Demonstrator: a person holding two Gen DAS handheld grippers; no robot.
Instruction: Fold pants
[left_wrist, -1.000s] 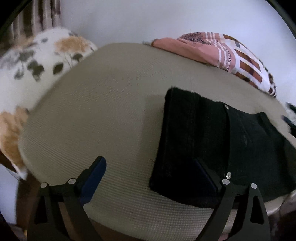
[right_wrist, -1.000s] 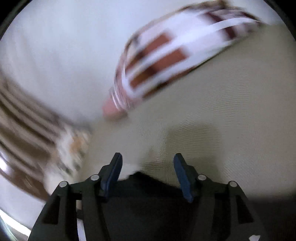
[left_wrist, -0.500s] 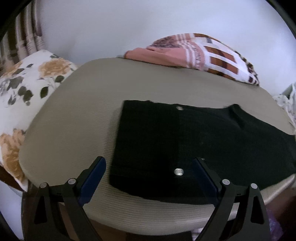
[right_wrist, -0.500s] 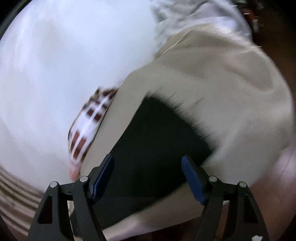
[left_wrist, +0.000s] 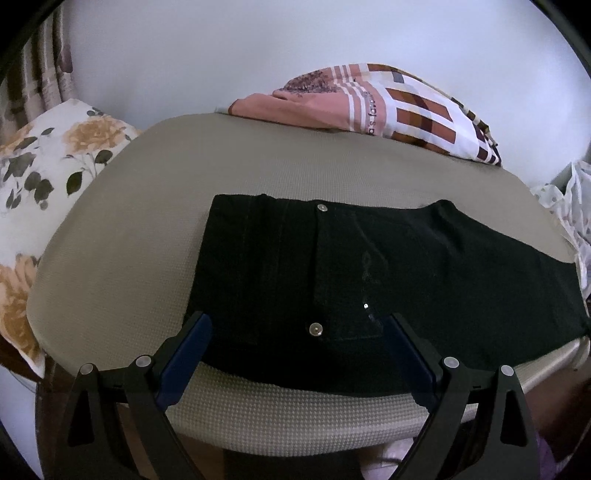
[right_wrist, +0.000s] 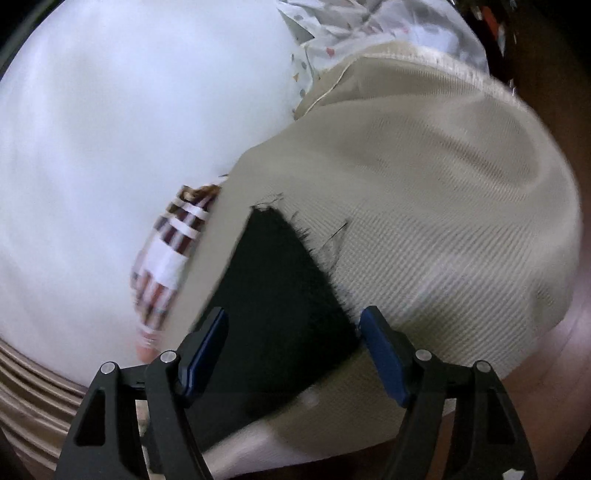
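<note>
Black pants (left_wrist: 369, 273) lie flat on the beige mattress (left_wrist: 147, 229), waistband to the left, legs running off right. My left gripper (left_wrist: 295, 332) is open and empty, hovering above the near edge of the waist area, fingers astride the pocket rivets. In the right wrist view, the frayed hem end of the pants (right_wrist: 280, 280) lies on the mattress (right_wrist: 443, 206). My right gripper (right_wrist: 293, 328) is open and empty just above that hem end.
A pink and brown patterned pillow (left_wrist: 388, 103) lies at the far edge against the white wall. A floral pillow (left_wrist: 44, 166) sits to the left. A white speckled cloth (left_wrist: 569, 206) lies at the right end. The mattress front edge drops off near me.
The left gripper has swung right and backed off, now centred over the waist. The right gripper has swung round from the waist end to the hem end of the pants.
</note>
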